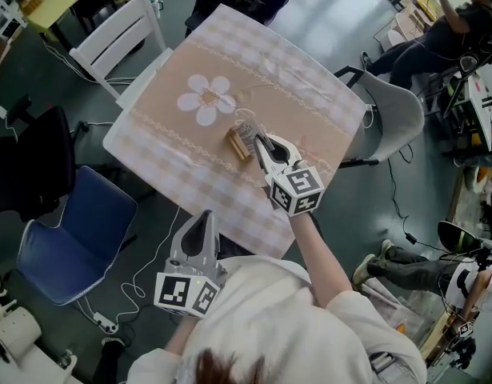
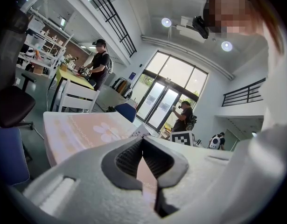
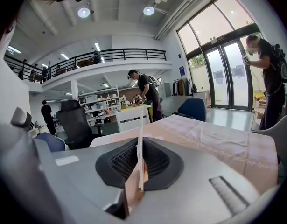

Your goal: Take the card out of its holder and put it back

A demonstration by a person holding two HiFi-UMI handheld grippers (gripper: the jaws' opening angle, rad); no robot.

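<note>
A small wooden card holder [image 1: 237, 146] sits near the middle of the checked tablecloth [image 1: 310, 78], just below its flower print. A thin white card [image 1: 246, 130] stands at the holder. My right gripper [image 1: 258, 138] reaches in from the front and is shut on the card. In the right gripper view the card [image 3: 140, 125] runs edge-on between the pads, and its lower end meets the wooden holder [image 3: 133, 192]. My left gripper [image 1: 204, 214] hangs off the table's front edge, shut and holding nothing. In its own view the left gripper [image 2: 143, 141] shows its tips touching.
A white chair [image 1: 122, 34] stands at the table's far left corner and a grey one [image 1: 398, 110] at its right side. A blue chair [image 1: 70, 246] is on the floor to my left, with cables [image 1: 142, 270] beside it. A person [image 1: 438, 30] sits at the back right.
</note>
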